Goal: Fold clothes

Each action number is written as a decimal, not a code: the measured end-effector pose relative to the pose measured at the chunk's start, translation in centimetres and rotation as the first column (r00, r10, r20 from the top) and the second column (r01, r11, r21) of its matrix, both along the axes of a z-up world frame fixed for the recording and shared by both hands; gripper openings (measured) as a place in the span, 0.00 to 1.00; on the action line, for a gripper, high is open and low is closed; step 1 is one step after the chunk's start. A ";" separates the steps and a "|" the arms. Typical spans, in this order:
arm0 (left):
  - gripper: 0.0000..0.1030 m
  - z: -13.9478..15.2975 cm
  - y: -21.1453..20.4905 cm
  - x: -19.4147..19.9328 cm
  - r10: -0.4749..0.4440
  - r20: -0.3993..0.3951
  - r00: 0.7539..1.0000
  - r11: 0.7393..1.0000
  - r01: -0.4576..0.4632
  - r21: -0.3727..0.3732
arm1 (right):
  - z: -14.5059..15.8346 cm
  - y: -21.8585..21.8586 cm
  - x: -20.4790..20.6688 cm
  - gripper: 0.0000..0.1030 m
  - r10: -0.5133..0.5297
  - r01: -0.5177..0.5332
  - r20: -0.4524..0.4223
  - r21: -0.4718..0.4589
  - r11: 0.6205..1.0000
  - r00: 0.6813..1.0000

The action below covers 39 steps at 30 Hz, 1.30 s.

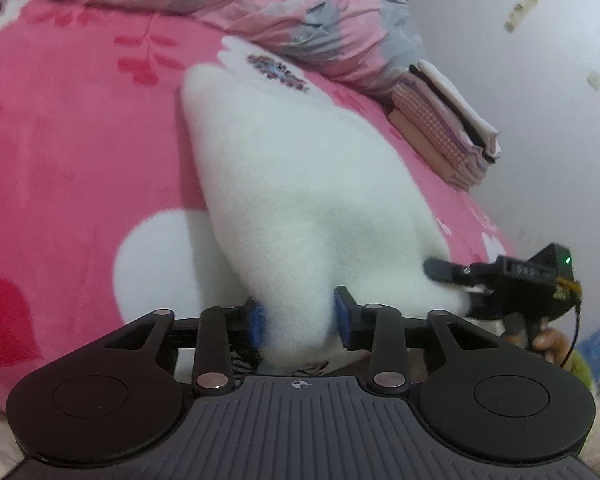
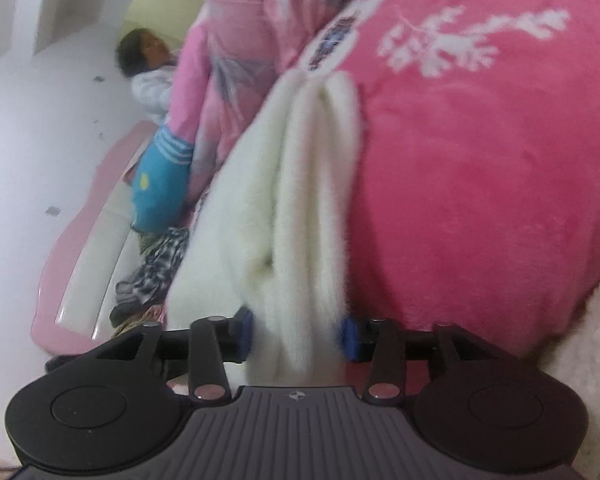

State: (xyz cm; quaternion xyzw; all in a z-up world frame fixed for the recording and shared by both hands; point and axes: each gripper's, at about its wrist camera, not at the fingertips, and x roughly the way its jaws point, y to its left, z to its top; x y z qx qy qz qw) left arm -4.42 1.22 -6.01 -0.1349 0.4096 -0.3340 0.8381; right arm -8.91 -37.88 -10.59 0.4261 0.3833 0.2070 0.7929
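The left tool [image 1: 299,322] has a bunched corner of the white fleece garment [image 1: 300,168] between its blue pads [image 1: 259,322], and the fabric fills the gap from one pad to the other, so the jaws stand partly closed and gripped on it. From that grip the white fleece garment stretches away over the bed, narrowing to a rounded end near the middle of the pink blanket [image 1: 68,152], and part of it looks lifted off the cover, though the blur makes that hard to judge. The right tool [image 1: 460,288] shows at the right side of the left wrist view, its black fingers clamped on another edge of the same garment close to the near right edge of the bed, with the person's hand [image 1: 548,344] below it. In the right wrist view the right tool [image 2: 296,334] is likewise partly closed on the garment [image 2: 296,184], several cream-white folds running between its blue pads [image 2: 348,338] and the cloth pressed against both. A folded stack of clothes [image 1: 444,120] sits at the far right edge of the bed, beside the white wall [image 1: 540,120]. A rumpled pink and grey quilt [image 1: 300,4] lies along the far side of the bed. A blue striped garment [image 2: 160,176] and a checked cloth [image 2: 156,268] lie near the bed's pink frame [image 2: 72,240], and another person [image 2: 148,76] is seen beyond them.
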 end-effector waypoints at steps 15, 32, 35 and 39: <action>0.43 4.5 -4.5 2.2 0.042 0.280 0.959 0.998 -0.051 0.023 | 2.7 -3.8 3.1 0.55 -0.204 0.212 0.133 -0.048 0.976 0.970; 0.47 2.1 -10.8 5.8 -0.049 0.320 0.946 0.992 0.009 0.125 | 2.8 -0.8 6.2 0.27 -0.048 0.170 0.362 -0.313 0.934 0.931; 0.47 2.1 -10.7 5.8 -0.044 0.315 0.948 0.994 0.010 0.111 | 3.3 -0.5 7.6 0.28 -0.005 0.141 0.370 -0.342 0.929 0.929; 0.47 2.2 -10.8 5.8 -0.039 0.313 0.949 0.995 0.007 0.102 | 2.6 0.1 9.7 0.24 0.033 0.101 0.341 -0.366 0.925 0.939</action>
